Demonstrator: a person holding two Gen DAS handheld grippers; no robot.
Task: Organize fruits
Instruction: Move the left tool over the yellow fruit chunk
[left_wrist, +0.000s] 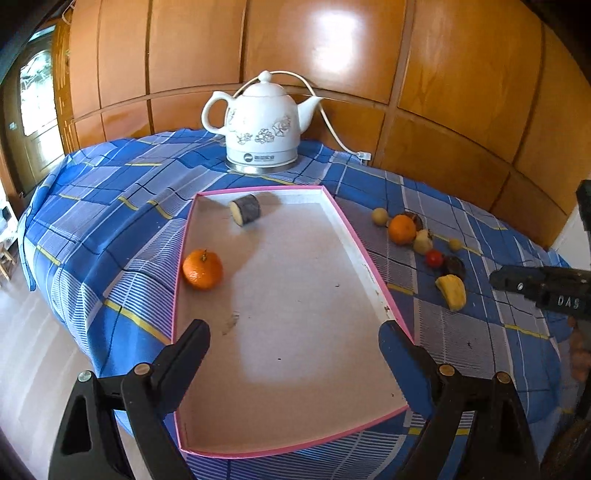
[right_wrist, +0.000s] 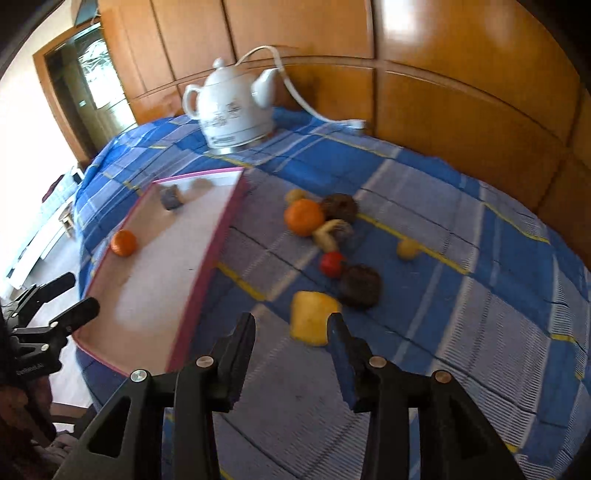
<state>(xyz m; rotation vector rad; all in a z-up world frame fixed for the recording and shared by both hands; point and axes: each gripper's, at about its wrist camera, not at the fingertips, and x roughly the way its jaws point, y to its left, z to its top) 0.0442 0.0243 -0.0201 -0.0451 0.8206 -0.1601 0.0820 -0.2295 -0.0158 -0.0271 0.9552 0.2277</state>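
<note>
Risk: your right tongs (right_wrist: 291, 325), part-open and empty, hover near yellow fruit (right_wrist: 312, 317) on table (right_wrist: 461, 332), outside tray (left_wrist: 369, 243). Narrow gap may nudge it into dark fruit (right_wrist: 360, 284). Left tongs (left_wrist: 295, 332) wide, empty over tray.

Surface (left_wrist: 110, 206), blue plaid cloth: pink-rimmed tray (left_wrist: 347, 221) ahead of left hand-held gripper (left_wrist: 295, 332); white kettle (left_wrist: 260, 125) beyond; loose fruits (right_wrist: 317, 236) ahead of right hand-held gripper (right_wrist: 291, 328).
</note>
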